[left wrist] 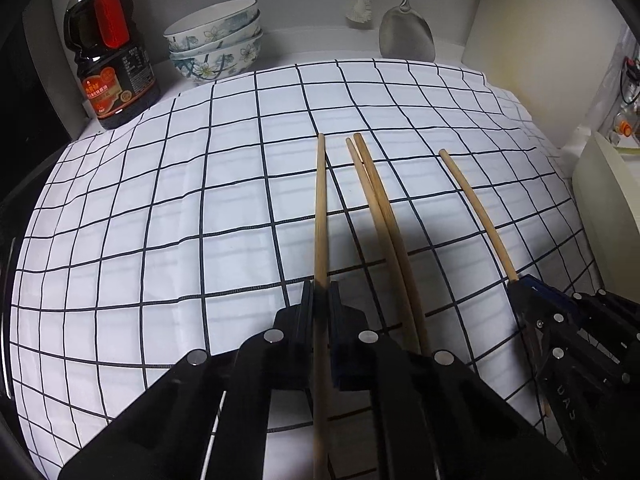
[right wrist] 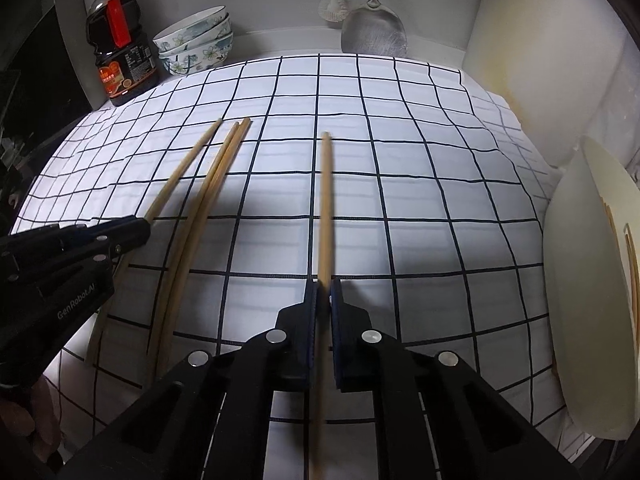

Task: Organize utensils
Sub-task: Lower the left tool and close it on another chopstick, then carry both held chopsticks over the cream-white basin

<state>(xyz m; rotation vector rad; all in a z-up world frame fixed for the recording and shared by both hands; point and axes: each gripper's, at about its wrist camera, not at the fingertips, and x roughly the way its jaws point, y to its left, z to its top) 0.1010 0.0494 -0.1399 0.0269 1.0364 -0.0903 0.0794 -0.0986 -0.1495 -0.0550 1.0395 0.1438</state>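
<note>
Several wooden chopsticks are over a white checked cloth (left wrist: 160,220). My left gripper (left wrist: 321,292) is shut on one chopstick (left wrist: 320,208) that points away from me; it also shows at the left of the right wrist view (right wrist: 136,226). My right gripper (right wrist: 323,292) is shut on another chopstick (right wrist: 326,208), seen at the right in the left wrist view (left wrist: 516,286). A pair of chopsticks (left wrist: 380,208) lies on the cloth between the two grippers, also in the right wrist view (right wrist: 208,200).
A dark sauce bottle (left wrist: 108,52) and stacked floral bowls (left wrist: 216,44) stand at the back left. A metal spatula (left wrist: 406,36) and a brush (left wrist: 360,4) hang at the back wall. A cream holder (right wrist: 592,280) with chopsticks in it stands at the right edge.
</note>
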